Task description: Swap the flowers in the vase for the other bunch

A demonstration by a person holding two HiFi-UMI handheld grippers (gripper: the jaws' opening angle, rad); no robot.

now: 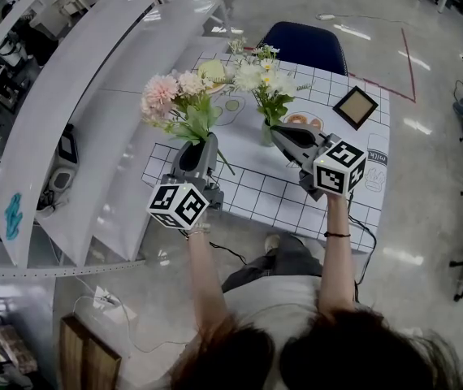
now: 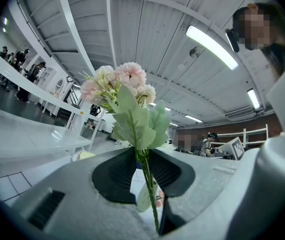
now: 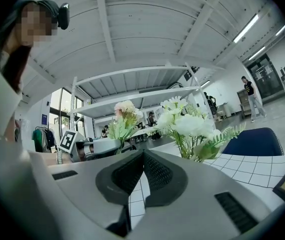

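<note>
Jaws of left gripper (image 2: 142,154) were clamped on the upright green stems of the pink fabric flower bunch (image 2: 117,86). Right gripper (image 3: 142,156) jaws were closed and empty. White flower bunch (image 3: 190,126) stood vertical in small pale vase (image 1: 266,132), just ahead-right of them; right gripper nearer.

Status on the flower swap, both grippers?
Left gripper shut on pink bunch, held upright. Right gripper shut, empty, beside vase. White flowers in vase, not yet out. Nothing in the way.
</note>
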